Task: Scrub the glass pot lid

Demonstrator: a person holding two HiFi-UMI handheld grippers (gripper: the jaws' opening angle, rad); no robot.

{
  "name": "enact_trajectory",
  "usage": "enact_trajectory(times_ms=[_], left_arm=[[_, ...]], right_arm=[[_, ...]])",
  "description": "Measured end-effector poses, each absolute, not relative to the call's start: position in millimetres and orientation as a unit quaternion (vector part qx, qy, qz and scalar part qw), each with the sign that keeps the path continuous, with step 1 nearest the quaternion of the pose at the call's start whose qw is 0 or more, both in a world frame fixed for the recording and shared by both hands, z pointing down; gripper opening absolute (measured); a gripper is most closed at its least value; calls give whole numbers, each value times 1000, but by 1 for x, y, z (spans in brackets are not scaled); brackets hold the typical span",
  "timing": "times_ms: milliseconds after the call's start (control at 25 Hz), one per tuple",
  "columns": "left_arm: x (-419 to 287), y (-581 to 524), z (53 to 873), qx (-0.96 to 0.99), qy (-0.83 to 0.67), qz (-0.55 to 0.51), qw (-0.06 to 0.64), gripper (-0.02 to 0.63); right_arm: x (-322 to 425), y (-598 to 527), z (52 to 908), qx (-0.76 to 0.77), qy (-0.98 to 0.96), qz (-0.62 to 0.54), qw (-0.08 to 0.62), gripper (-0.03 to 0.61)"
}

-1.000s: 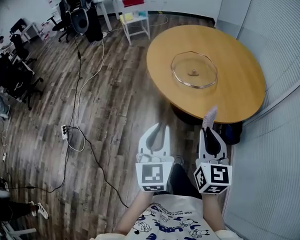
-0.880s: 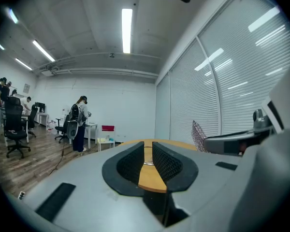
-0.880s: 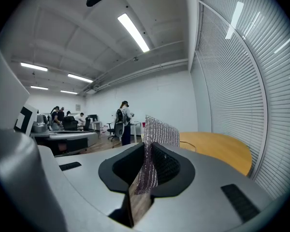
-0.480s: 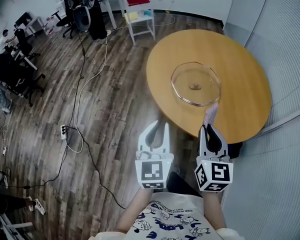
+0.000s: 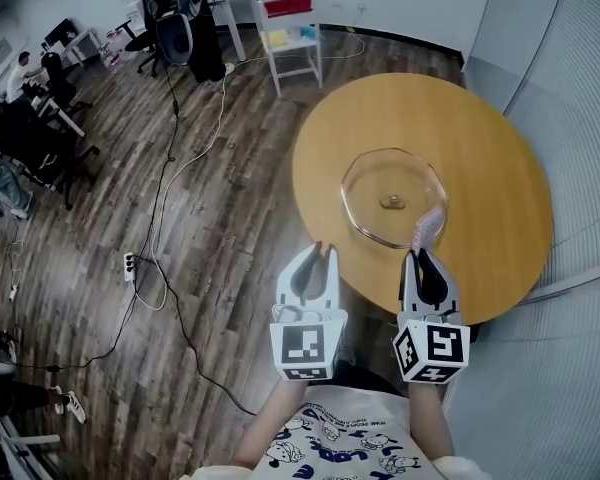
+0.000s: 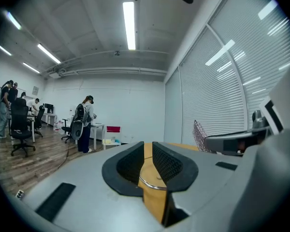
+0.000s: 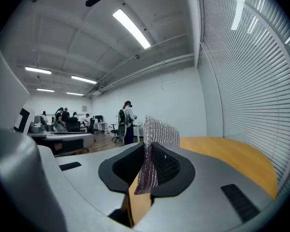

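I am holding both grippers level in front of my chest, side by side, marker cubes nearest my body and jaws pointing ahead toward the round wooden table (image 5: 480, 148); my forearms run straight back from them to the bottom of the head view.

The left gripper (image 5: 318, 252) sits over the wood floor (image 5: 210, 218), just short of the table's near edge; in the left gripper view its jaws are drawn in to a thin slit with nothing between them, and through that slit I see the tabletop and a curve of the lid's rim.

The right gripper (image 5: 421, 253) reaches the table's near edge; its jaws are clamped on a silvery mesh scrub pad (image 5: 427, 226), which stands upright out of the tips and above them in the right gripper view.

The glass pot lid (image 5: 375, 183) lies flat on the table, knob up, apart from both grippers; in the head view the pad's top overlaps the lid's near right rim, though I cannot tell whether they touch.
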State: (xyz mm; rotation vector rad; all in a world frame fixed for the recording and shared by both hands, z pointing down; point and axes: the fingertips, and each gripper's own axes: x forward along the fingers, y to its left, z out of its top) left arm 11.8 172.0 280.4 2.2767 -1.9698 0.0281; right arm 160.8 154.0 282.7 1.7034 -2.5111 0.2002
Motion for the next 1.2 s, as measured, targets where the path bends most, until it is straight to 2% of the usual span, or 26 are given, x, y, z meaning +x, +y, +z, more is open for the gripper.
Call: enact_trajectory(times_ms=[520, 1200], left_arm=[[9, 138, 315, 751, -649, 12, 123, 61], [-6, 21, 339, 772, -611, 16, 173, 61]], right_arm=[[165, 116, 315, 555, -824, 90, 74, 63], [160, 9, 327, 592, -794, 100, 93, 63]])
